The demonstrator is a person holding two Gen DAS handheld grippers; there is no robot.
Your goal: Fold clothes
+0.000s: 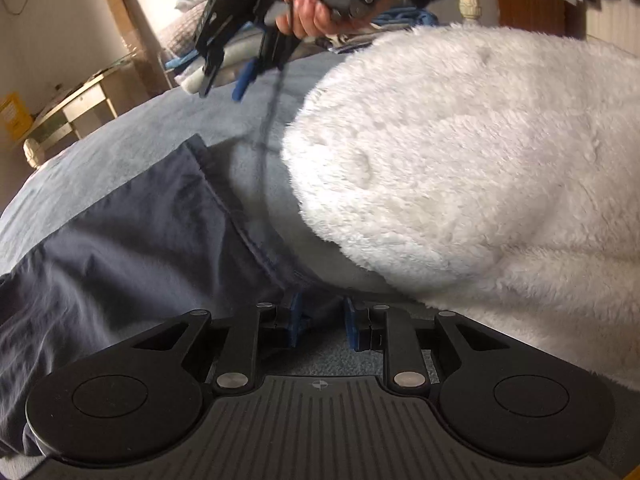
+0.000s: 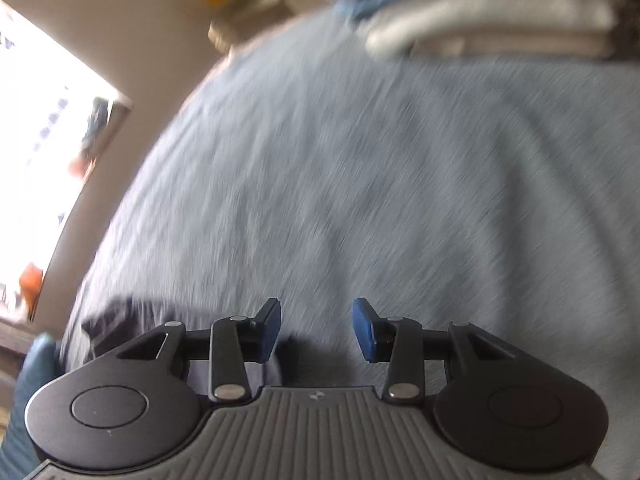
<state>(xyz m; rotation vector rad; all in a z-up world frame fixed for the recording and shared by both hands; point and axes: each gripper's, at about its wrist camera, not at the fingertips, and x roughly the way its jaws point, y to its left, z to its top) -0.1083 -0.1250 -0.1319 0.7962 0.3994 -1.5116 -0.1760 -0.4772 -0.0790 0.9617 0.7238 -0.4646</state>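
A dark navy garment (image 1: 120,248) lies flat on the pale blue bedsheet (image 1: 132,136), its hemmed edge running down to my left gripper (image 1: 323,320). That gripper is low over the bed with its blue pads (image 1: 295,320) apart; the hem lies at the left pad, not pinched. A white fluffy fleece (image 1: 460,160) is heaped on the right, touching the garment's edge. A hand holds my right gripper (image 1: 221,94) up over the far side of the bed. In the blurred right wrist view it (image 2: 316,328) is open above the bare sheet (image 2: 360,180), with a corner of the dark garment (image 2: 120,316) to its lower left.
A stack of folded clothes (image 2: 500,20) sits at the far end of the bed. A pale bedside table (image 1: 80,108) stands beyond the left edge. A dark cable (image 1: 268,120) hangs from the right gripper. A bright window (image 2: 36,140) is on the left.
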